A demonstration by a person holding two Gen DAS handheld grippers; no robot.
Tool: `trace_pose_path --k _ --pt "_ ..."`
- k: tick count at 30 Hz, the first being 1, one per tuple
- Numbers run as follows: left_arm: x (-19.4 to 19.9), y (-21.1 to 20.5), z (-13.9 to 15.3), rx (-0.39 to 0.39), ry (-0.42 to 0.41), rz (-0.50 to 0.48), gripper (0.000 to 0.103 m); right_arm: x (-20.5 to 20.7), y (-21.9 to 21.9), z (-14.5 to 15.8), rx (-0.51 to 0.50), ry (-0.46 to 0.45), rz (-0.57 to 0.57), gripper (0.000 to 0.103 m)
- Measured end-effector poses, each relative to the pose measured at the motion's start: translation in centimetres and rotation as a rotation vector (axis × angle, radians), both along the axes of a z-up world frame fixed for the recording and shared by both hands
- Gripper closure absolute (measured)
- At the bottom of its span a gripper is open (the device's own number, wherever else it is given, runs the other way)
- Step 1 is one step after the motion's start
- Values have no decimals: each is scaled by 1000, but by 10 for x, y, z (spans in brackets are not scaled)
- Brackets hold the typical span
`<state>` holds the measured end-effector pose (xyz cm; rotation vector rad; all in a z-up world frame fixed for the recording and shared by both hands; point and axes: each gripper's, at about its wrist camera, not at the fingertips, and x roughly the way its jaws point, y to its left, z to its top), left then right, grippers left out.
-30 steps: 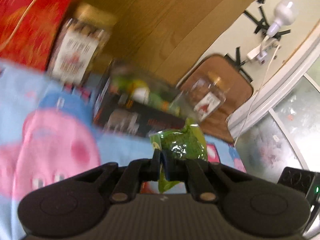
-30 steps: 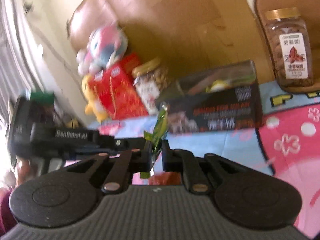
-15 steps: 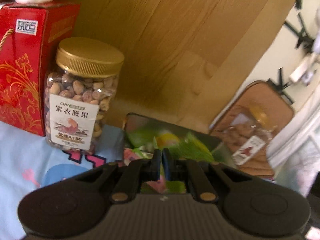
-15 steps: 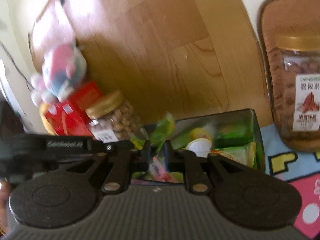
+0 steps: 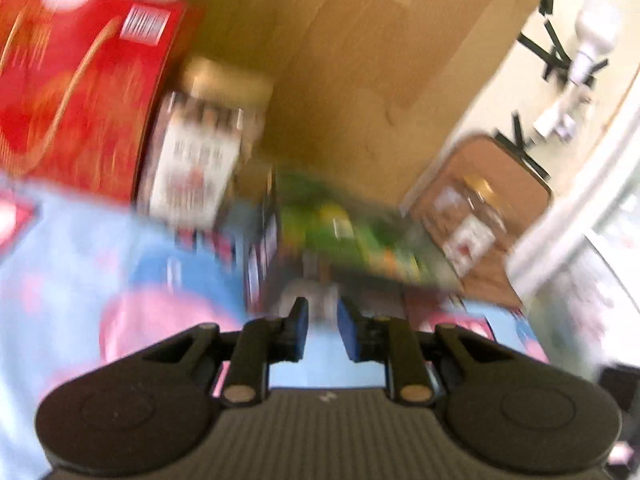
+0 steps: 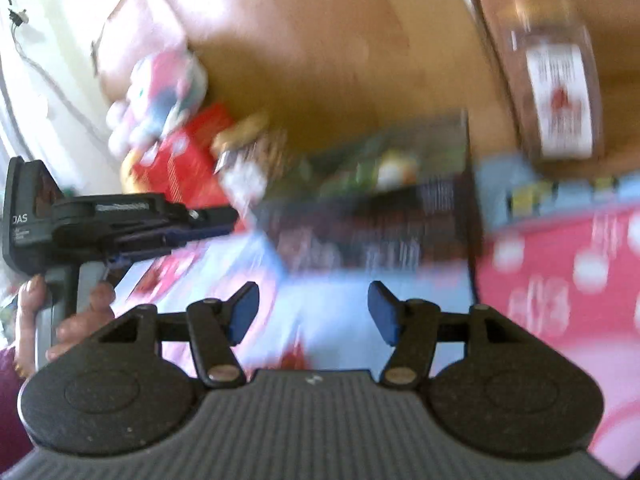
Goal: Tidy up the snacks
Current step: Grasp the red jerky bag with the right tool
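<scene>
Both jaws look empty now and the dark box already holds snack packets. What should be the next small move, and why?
Probably draw both grippers back from the dark box toward another loose snack. The right gripper and left gripper have just been opening and hold nothing.

Two jars with gold lids are showing: one jar (image 5: 196, 160) standing at ten o'clock of the dark snack box (image 5: 320, 248), the other jar (image 5: 468, 220) at three o'clock of it. One red gift box (image 5: 80, 92) is sitting at nine o'clock of the first jar. One plush toy (image 6: 160, 92) is resting at twelve o'clock of the red box; the snack packets inside the single dark box are blurring together, too smeared to count.
</scene>
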<state>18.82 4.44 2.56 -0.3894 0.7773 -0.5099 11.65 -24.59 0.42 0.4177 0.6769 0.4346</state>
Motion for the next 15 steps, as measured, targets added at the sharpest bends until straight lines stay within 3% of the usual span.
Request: trace_pose_path --k 3,5,11,12,13,15 --pt "-33 14 -27 -111 122 -58 88 -9 -9 -18 45 87 28 50" --pt "-48 18 -42 -163 174 -84 88 -8 -9 -22 44 102 33 51" --pt "-63 9 -69 -165 237 -81 92 -5 15 -29 1 106 101 53" --pt "-64 9 -72 -165 227 -68 94 -4 18 -30 4 105 107 56" --pt "-63 10 -75 -169 226 -56 98 -3 21 -32 27 129 121 70" --pt "-58 16 -81 -223 259 -44 98 -3 26 -32 30 147 103 72"
